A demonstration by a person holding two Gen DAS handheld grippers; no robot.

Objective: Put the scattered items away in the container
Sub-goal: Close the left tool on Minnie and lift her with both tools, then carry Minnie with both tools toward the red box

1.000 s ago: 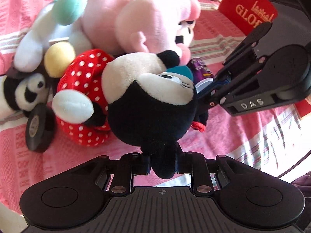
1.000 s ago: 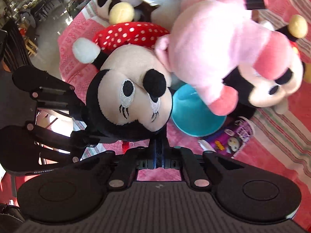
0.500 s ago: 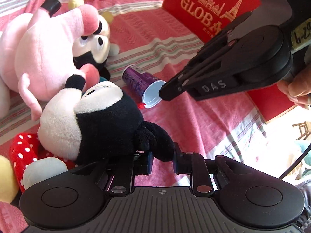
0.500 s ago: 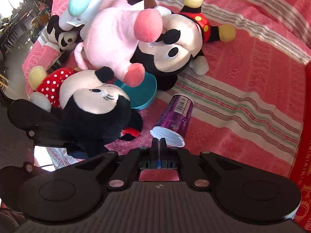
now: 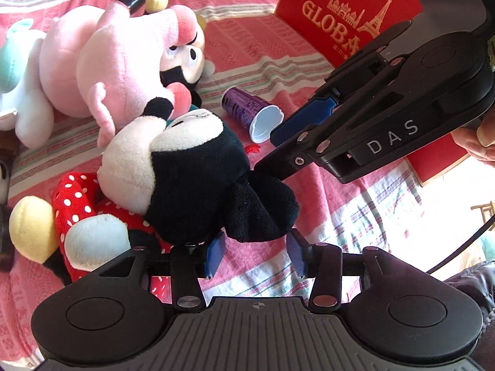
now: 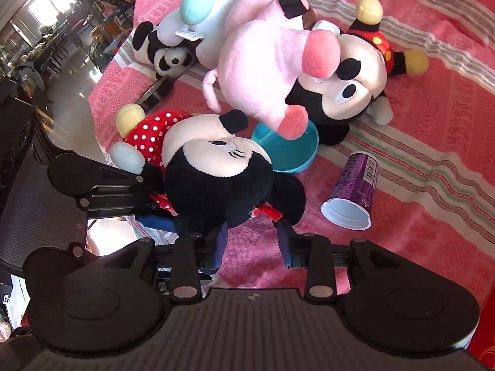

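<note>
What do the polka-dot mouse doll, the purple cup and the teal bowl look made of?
Polka-dot mouse doll: soft plush fabric, with a fuzzy matte nap. Purple cup: probably thin plastic or coated paper, with a glossy printed wrap and white inside. Teal bowl: likely smooth plastic, with an even sheen.

5 plush toys (image 6: 216, 179), perhaps more hidden; 1 teal bowl (image 6: 290, 154); 1 purple cup (image 6: 355, 191); 1 tape roll (image 6: 154, 92).

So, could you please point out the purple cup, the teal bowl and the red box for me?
purple cup (image 6: 355, 182): right wrist view, on its printed side wall.
teal bowl (image 6: 294, 157): right wrist view, on its outer wall below the rim.
red box (image 5: 343, 9): left wrist view, on its gold-lettered face.
</note>
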